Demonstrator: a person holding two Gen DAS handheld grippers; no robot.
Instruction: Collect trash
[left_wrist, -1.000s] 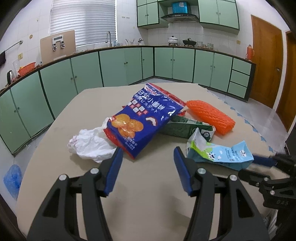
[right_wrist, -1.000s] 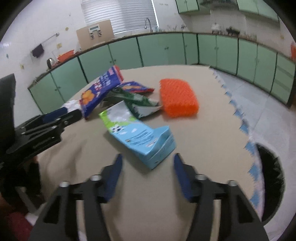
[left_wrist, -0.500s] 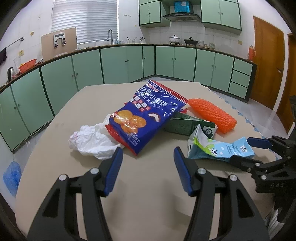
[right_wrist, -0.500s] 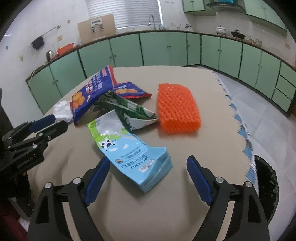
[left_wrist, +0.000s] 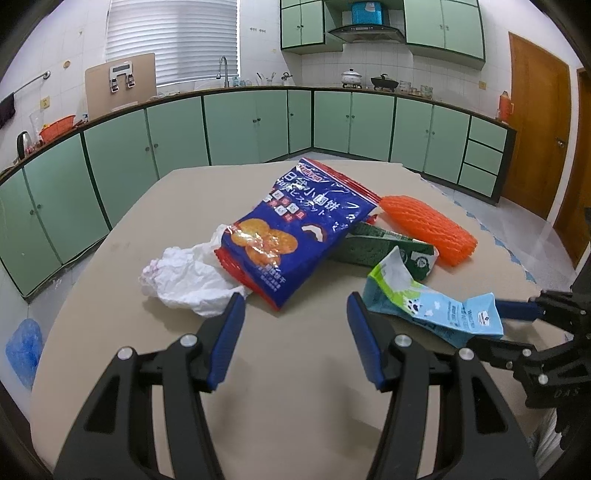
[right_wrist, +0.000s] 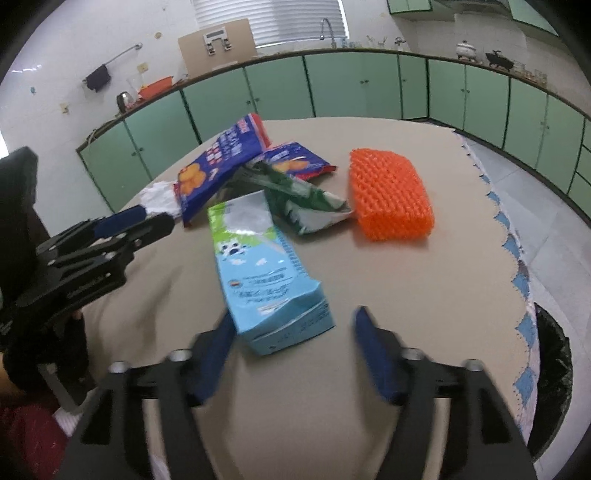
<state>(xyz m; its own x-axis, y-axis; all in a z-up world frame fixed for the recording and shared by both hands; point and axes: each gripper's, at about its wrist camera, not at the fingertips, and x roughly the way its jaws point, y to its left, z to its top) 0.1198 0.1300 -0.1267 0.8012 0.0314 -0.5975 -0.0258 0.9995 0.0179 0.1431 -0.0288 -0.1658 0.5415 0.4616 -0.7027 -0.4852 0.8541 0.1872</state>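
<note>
1. The light blue milk carton (right_wrist: 266, 269) lies flat on the counter (right_wrist: 424, 295), its flattened bottom end pointing at the right gripper (right_wrist: 291, 343) and its torn top pointing away toward the rest of the trash.
2. The right gripper's fingers (right_wrist: 373, 350) stand wide, one on each side of the carton's near end and not yet touching it. The carton's long axis runs roughly along the line of reach, so I judge that closing would catch its narrow width.
3. The left gripper (left_wrist: 295, 339) is also spread wide and holds nothing. It hangs off the carton's left side, facing the blue biscuit bag (left_wrist: 291, 232) and the crumpled white tissue (left_wrist: 184, 277). The right gripper is plainly nearer the carton.
4. Beyond the carton's far end lie a green carton (right_wrist: 299, 199) and, to its right, an orange foam net (right_wrist: 388, 192), apart from it.
5. Right of the carton the counter is bare to its edge, where a black-lined bin (right_wrist: 550, 373) shows below, a likely drop spot.
</note>
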